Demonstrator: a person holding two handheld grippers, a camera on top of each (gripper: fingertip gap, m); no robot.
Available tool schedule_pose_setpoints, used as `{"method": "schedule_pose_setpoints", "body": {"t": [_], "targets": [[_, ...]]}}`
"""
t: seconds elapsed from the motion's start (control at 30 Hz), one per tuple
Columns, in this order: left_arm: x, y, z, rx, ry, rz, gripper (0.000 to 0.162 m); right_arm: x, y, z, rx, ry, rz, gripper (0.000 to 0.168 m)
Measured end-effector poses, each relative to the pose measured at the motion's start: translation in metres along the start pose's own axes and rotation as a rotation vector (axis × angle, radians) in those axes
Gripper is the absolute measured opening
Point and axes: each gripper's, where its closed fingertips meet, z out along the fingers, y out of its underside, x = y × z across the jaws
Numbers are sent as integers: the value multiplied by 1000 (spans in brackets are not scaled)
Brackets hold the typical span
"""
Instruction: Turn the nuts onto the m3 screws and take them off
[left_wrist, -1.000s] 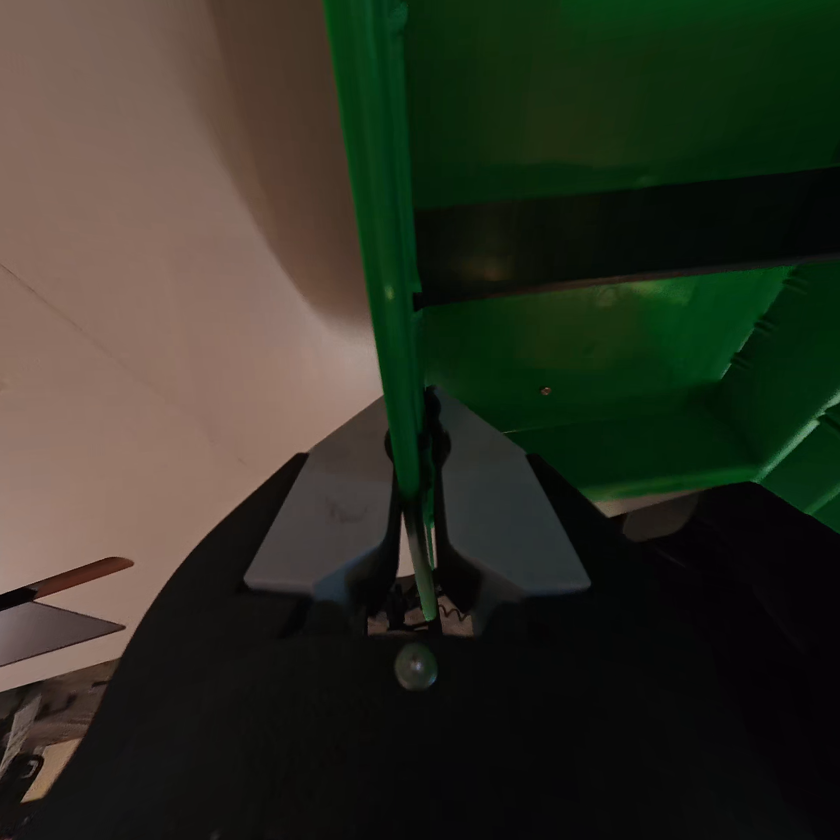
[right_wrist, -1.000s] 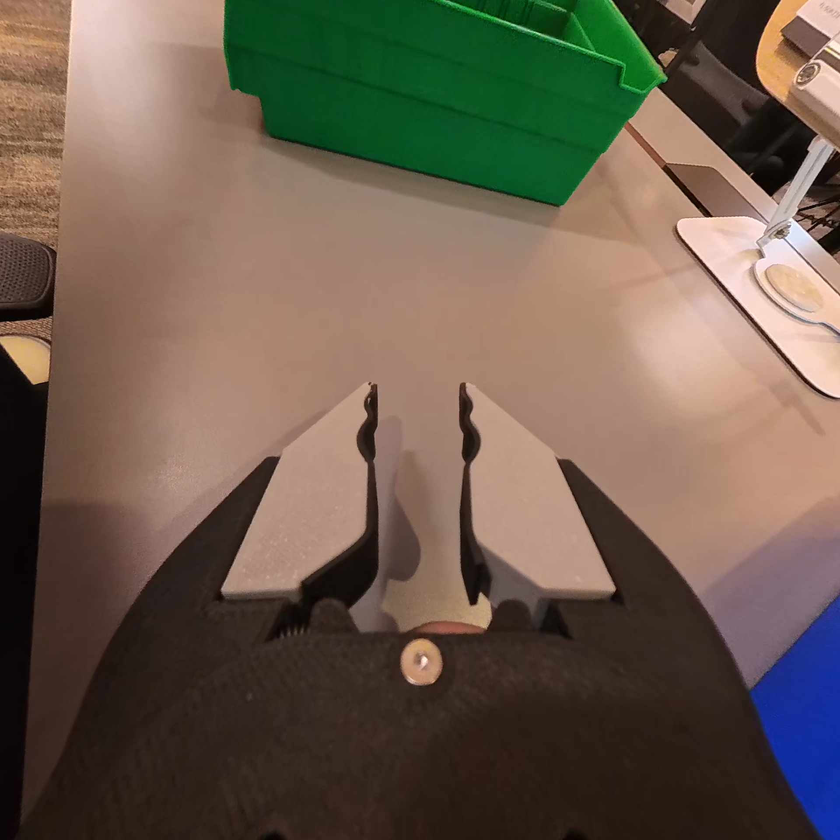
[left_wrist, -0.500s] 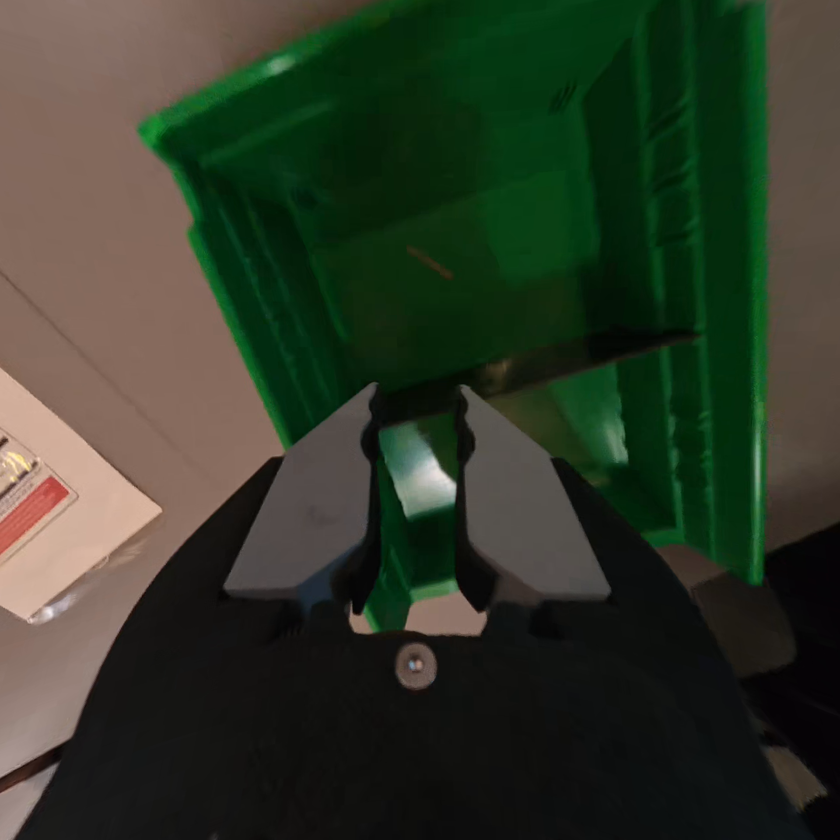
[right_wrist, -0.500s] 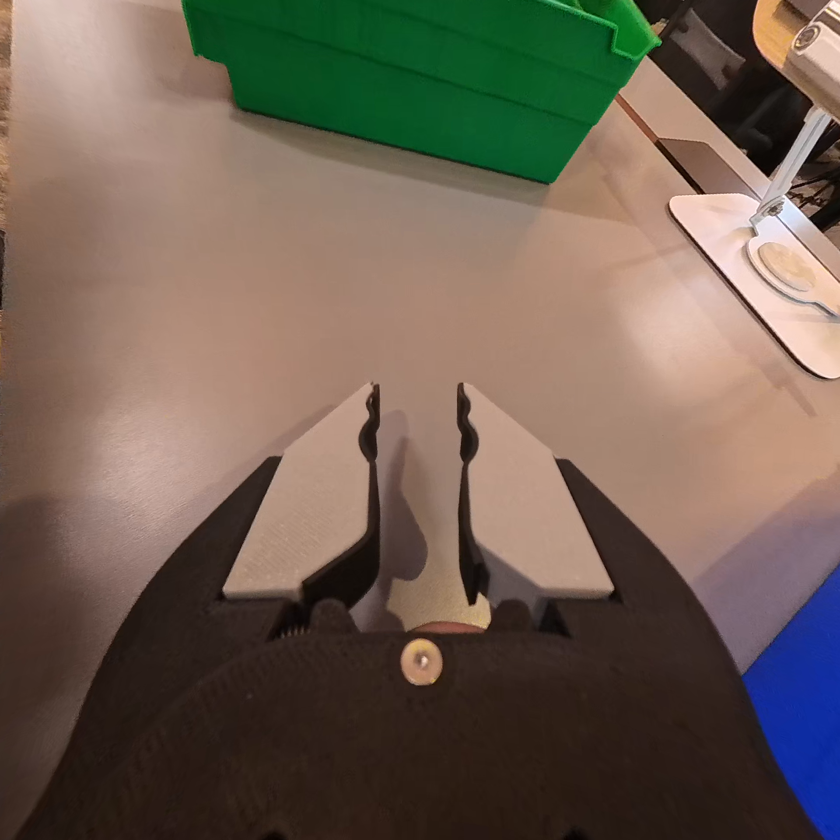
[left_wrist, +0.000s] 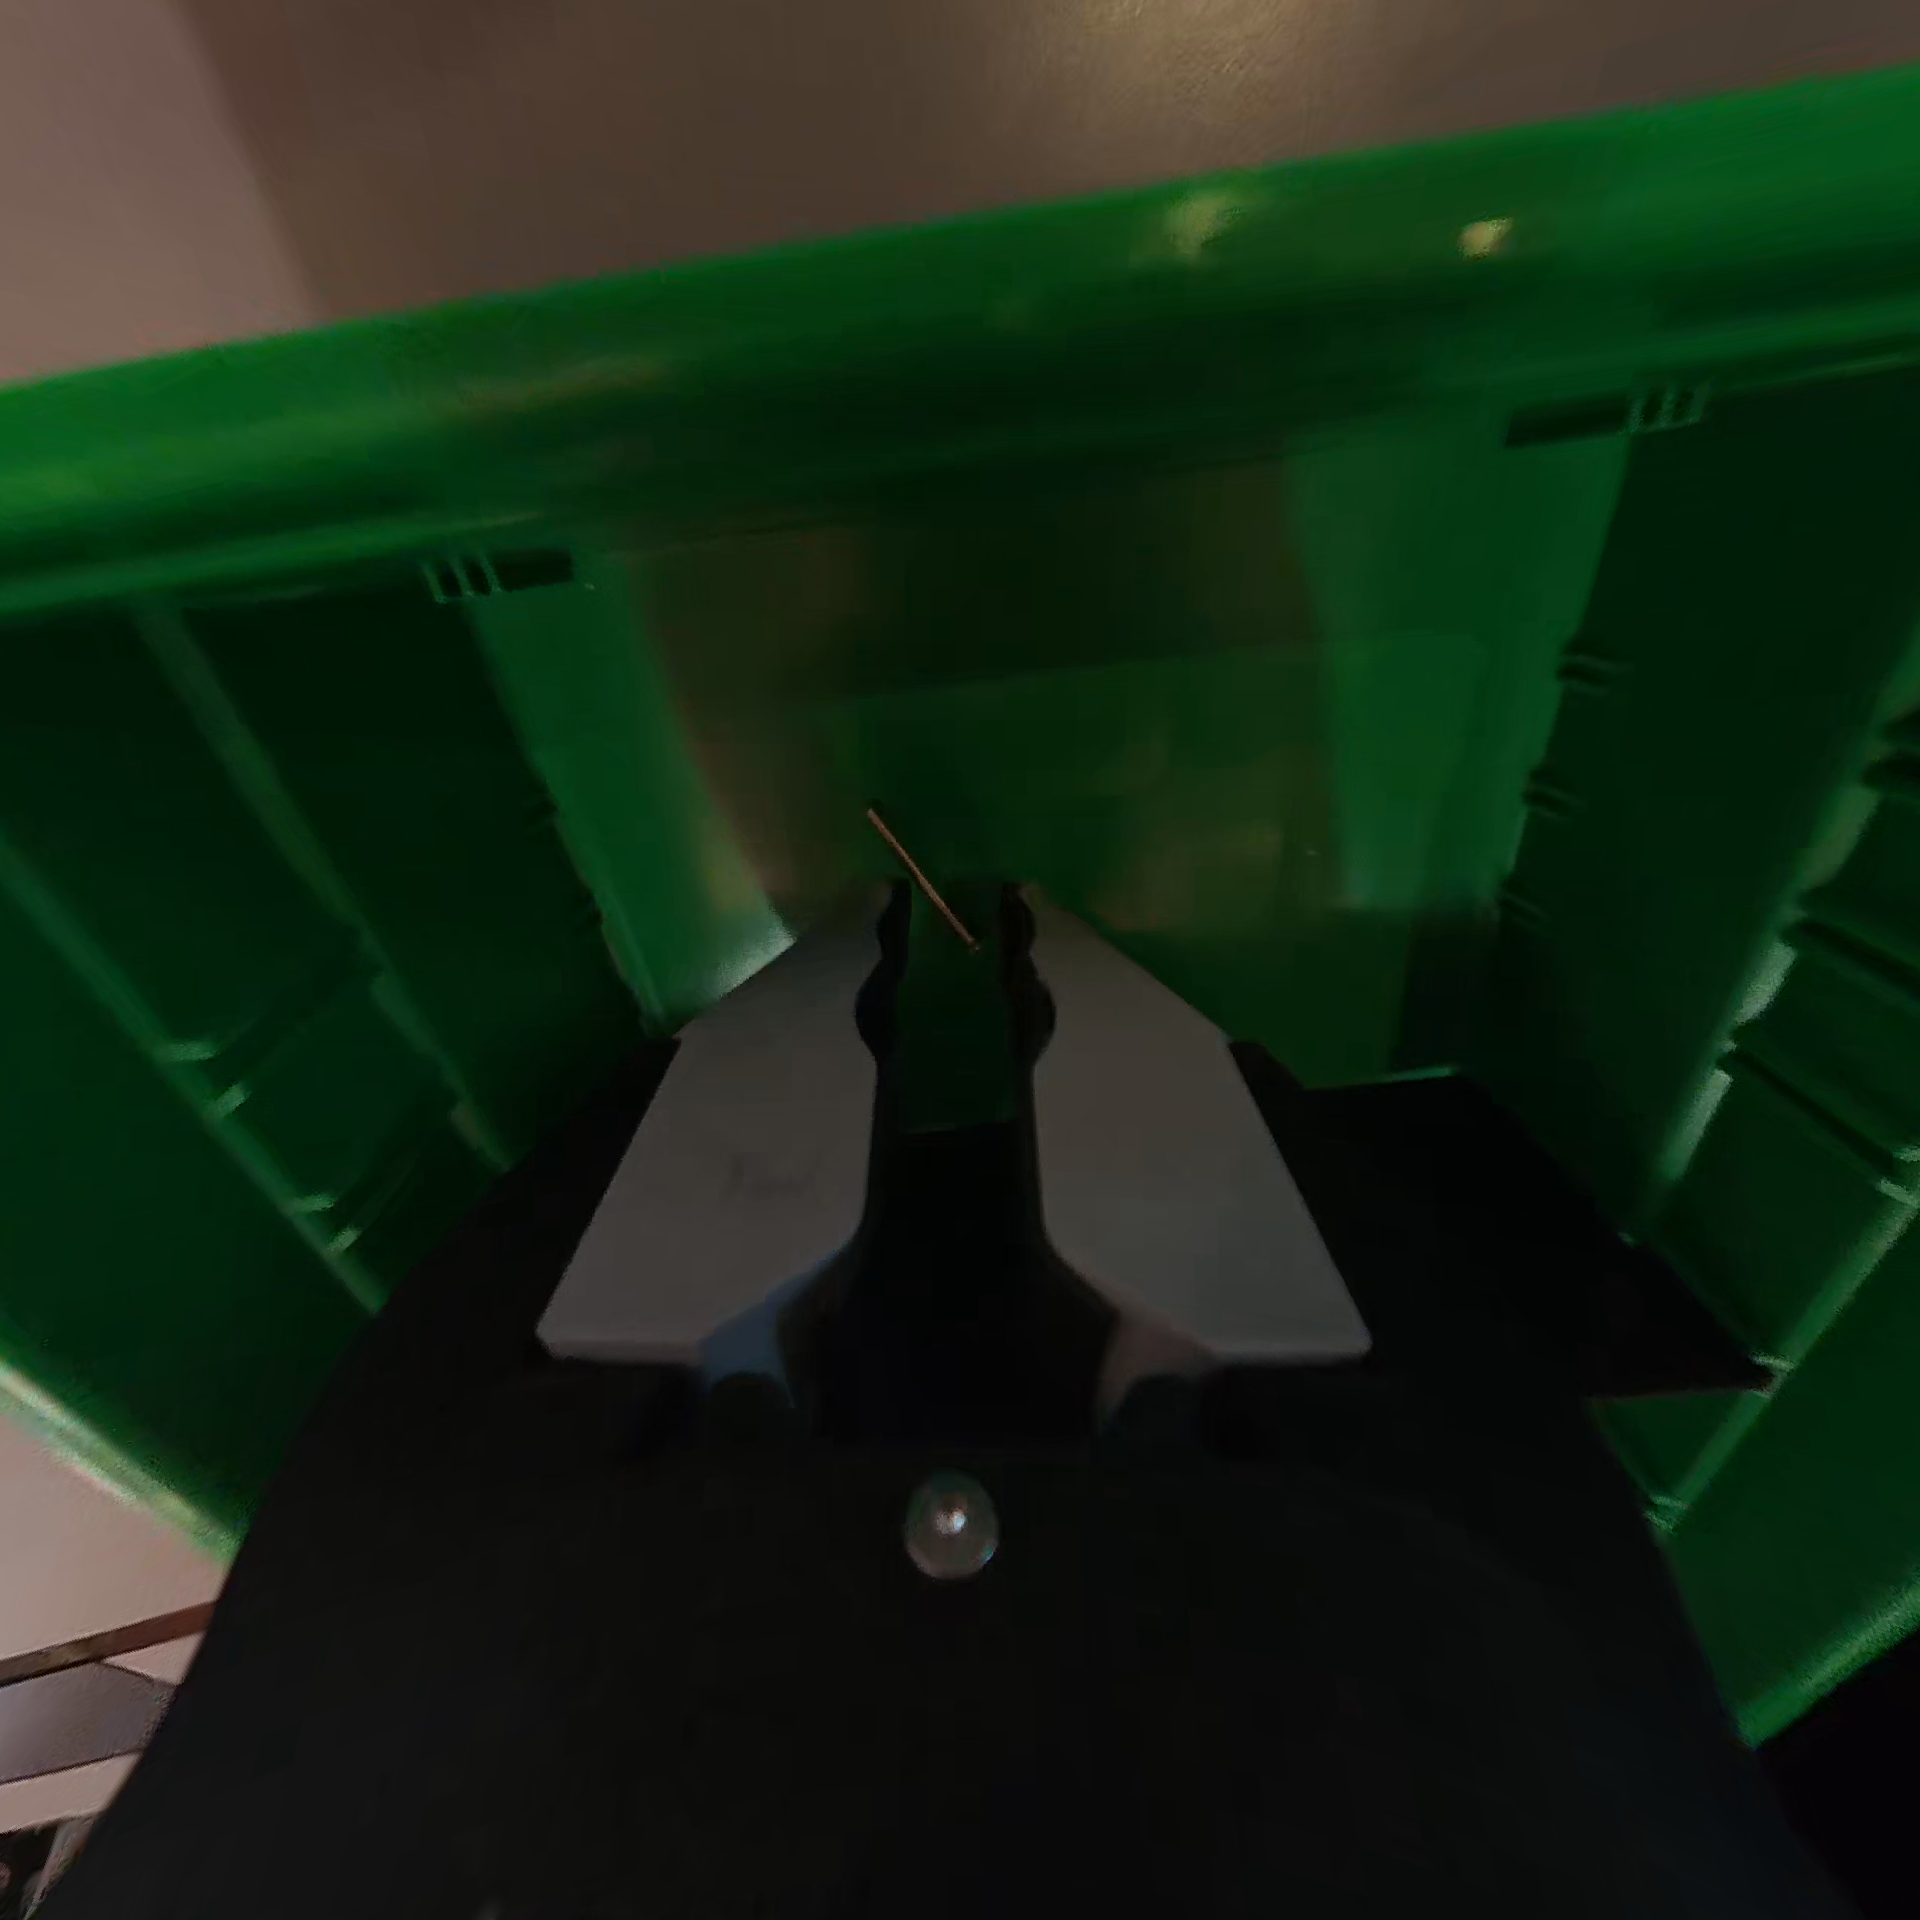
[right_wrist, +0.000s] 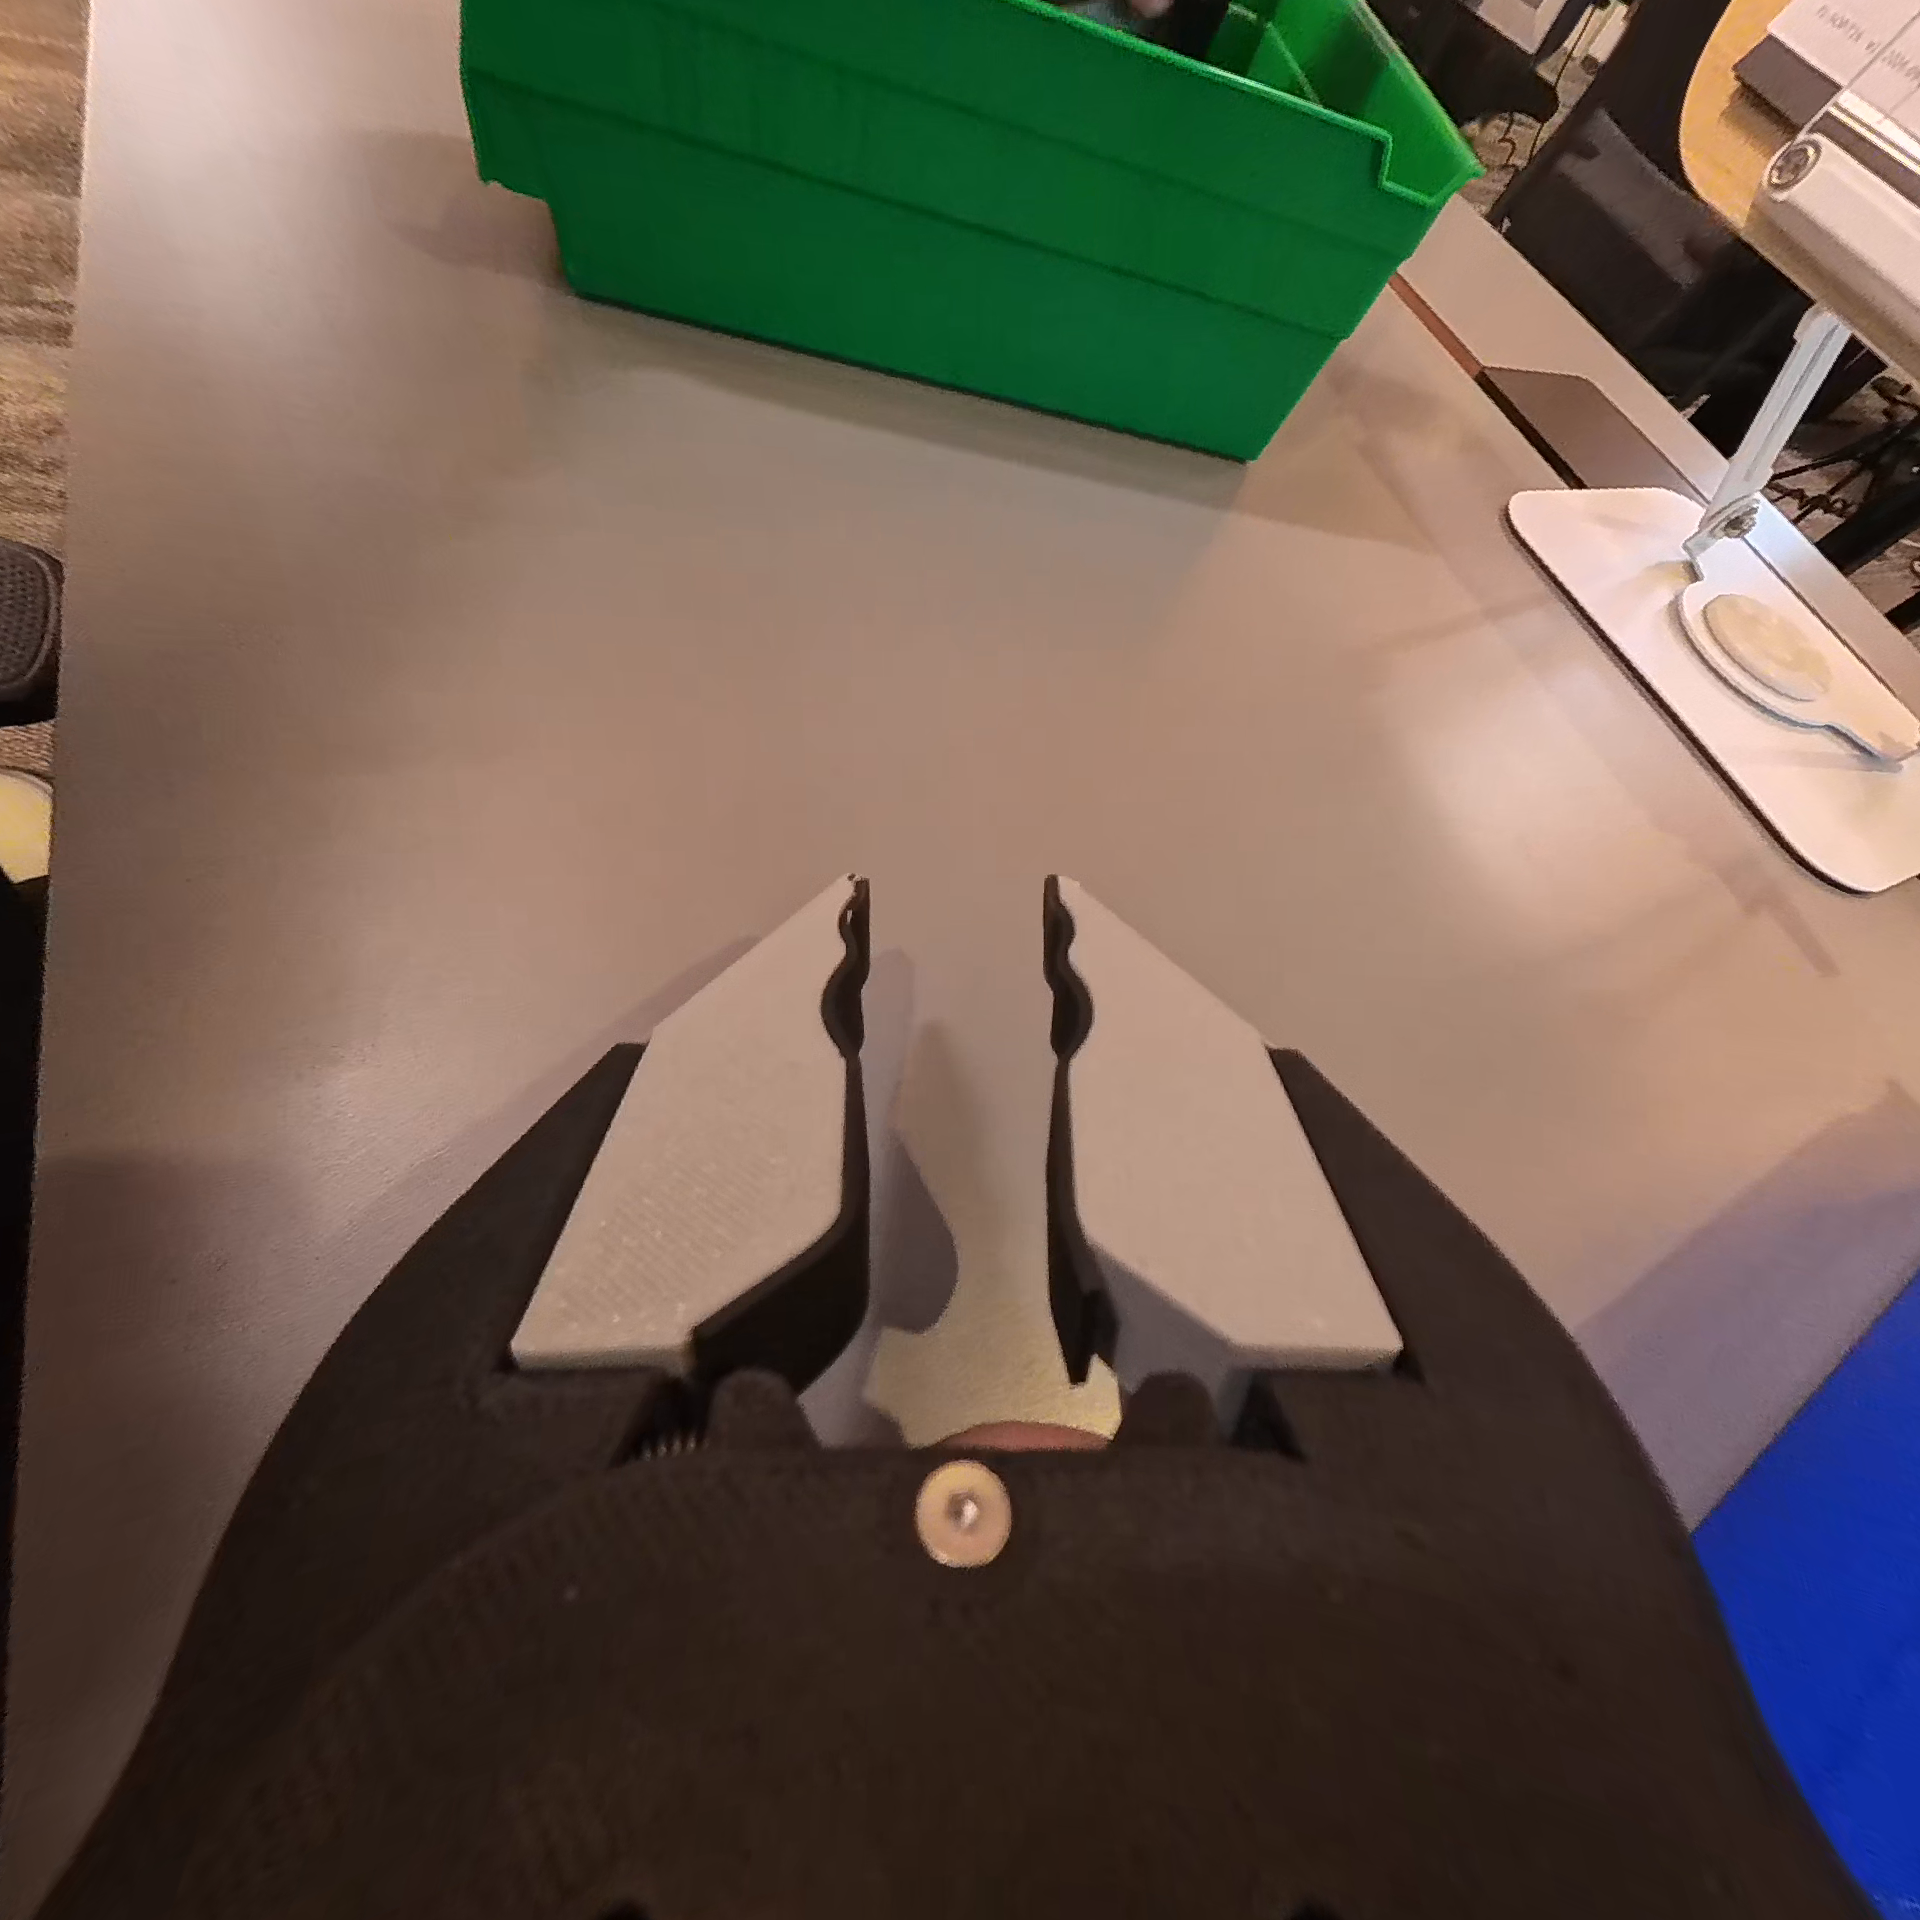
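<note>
A green plastic bin (left_wrist: 935, 436) fills the left wrist view. My left gripper (left_wrist: 956, 904) is open and reaches down inside it, just above the bin floor. A thin brass-coloured screw (left_wrist: 920, 878) lies on the floor right at the fingertips, slanted, partly between them. The view is dim and blurred. No nut shows. In the right wrist view the same bin (right_wrist: 935, 239) stands at the far end of the grey table (right_wrist: 520, 675). My right gripper (right_wrist: 951, 894) is open and empty, low over the table, well short of the bin.
A white stand base (right_wrist: 1714, 665) with a metal arm sits on the table at the right. A blue surface (right_wrist: 1829, 1558) lies beyond the table's right edge. Chairs and another desk stand at the far right. Carpet shows past the left edge. There is about 35 cm between the tips of the two grippers. The white stand base (right_wrist: 1714, 665) lies around 30 cm away from my left fingertips.
My left gripper let go of the bin's side wall, opened, and moved into the bin down to the screw. The right gripper drifted slightly and stayed open.
</note>
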Motion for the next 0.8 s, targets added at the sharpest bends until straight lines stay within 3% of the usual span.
{"method": "schedule_pose_setpoints", "body": {"t": [0.13, 0.5, 0.63, 0.8], "targets": [[-6, 1, 4, 4, -17, -6, 6, -2, -2, 0, 6, -8, -2, 30], [-6, 0, 3, 89, -100, 95, 1, 2, 4, 3, -18, 16, -13, 30], [-1, -7, -16, 222, -96, 90, 1, 6, 9, 5, -37, 34, -4, 27], [12, -20, -76, 538, -51, 67, 1, 14, 9, 4, -31, 63, 7, 26]]}}
